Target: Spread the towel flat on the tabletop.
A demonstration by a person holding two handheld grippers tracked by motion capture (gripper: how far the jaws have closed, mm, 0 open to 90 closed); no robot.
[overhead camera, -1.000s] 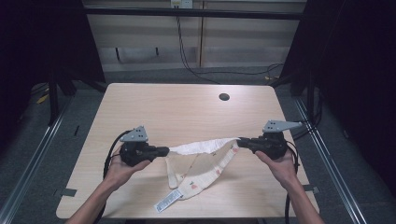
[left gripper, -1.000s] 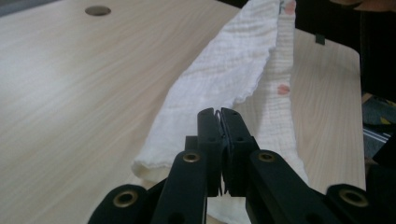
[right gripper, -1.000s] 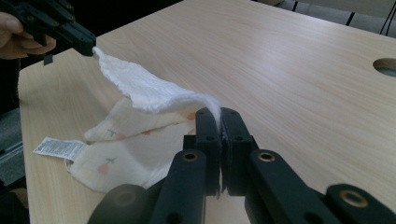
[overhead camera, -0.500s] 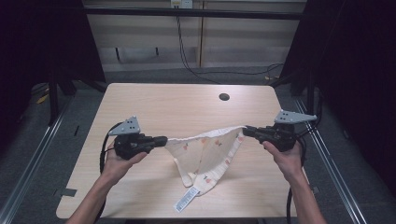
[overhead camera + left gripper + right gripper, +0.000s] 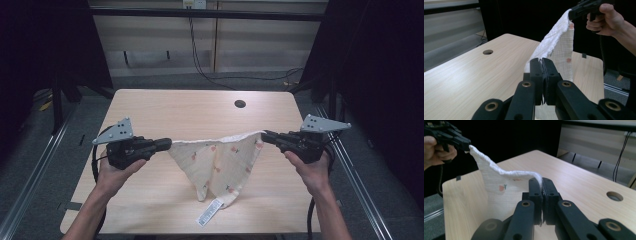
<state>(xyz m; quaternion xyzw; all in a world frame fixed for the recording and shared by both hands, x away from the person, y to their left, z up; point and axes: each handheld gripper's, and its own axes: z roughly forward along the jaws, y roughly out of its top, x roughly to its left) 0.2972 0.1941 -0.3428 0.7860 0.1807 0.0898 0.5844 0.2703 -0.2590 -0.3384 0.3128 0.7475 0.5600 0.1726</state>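
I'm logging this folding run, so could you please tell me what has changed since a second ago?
Both grippers, left and right, rose and drew apart, lifting the cloth off the table until it hangs stretched between them. Both remain clamped on its corners; the label still dangles.

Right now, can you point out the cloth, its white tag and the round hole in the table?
cloth (image 5: 220,160): high view, middle of the hanging printed fabric.
white tag (image 5: 208,213): high view, middle of the label at the cloth's bottom.
round hole (image 5: 240,104): high view, centre of the tabletop opening.
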